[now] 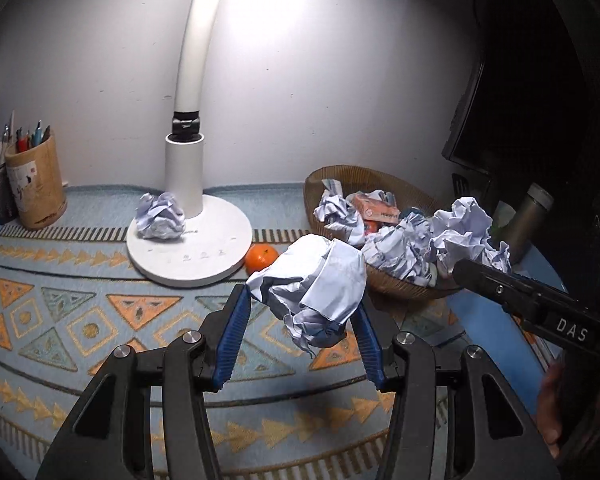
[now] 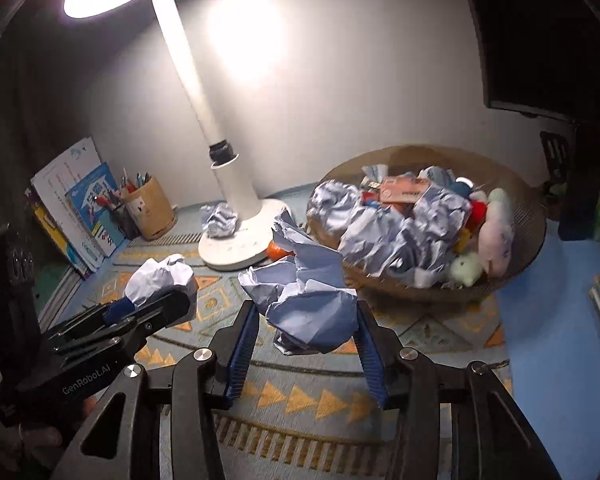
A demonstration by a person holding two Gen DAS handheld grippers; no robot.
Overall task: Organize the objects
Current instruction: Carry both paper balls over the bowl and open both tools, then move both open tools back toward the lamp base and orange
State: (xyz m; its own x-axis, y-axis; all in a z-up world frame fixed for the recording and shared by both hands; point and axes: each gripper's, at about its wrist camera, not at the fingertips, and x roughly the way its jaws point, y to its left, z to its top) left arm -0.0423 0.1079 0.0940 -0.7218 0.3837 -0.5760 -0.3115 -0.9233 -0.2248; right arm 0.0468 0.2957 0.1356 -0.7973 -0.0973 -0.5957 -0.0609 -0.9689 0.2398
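My left gripper (image 1: pixel 302 312) is shut on a crumpled white paper ball (image 1: pixel 312 284), held above the patterned cloth. It also shows in the right wrist view (image 2: pixel 156 300) with its ball (image 2: pixel 160 276). My right gripper (image 2: pixel 306 320) is shut on a second crumpled paper ball (image 2: pixel 304 284), held just left of the woven basket (image 2: pixel 528 220). In the left wrist view the right gripper (image 1: pixel 472 268) reaches over the basket (image 1: pixel 384 282) with its ball (image 1: pixel 460 232). Another paper ball (image 1: pixel 160 216) lies on the lamp base (image 1: pixel 204 264). An orange (image 1: pixel 261 258) lies beside the base.
The basket holds several paper balls, an orange box (image 2: pixel 404 190) and plush toys (image 2: pixel 496 228). A pen holder (image 1: pixel 36 188) and books (image 2: pixel 76 200) stand at the back left. A metal bottle (image 1: pixel 528 216) stands behind the basket. A white wall (image 1: pixel 320 80) closes the back.
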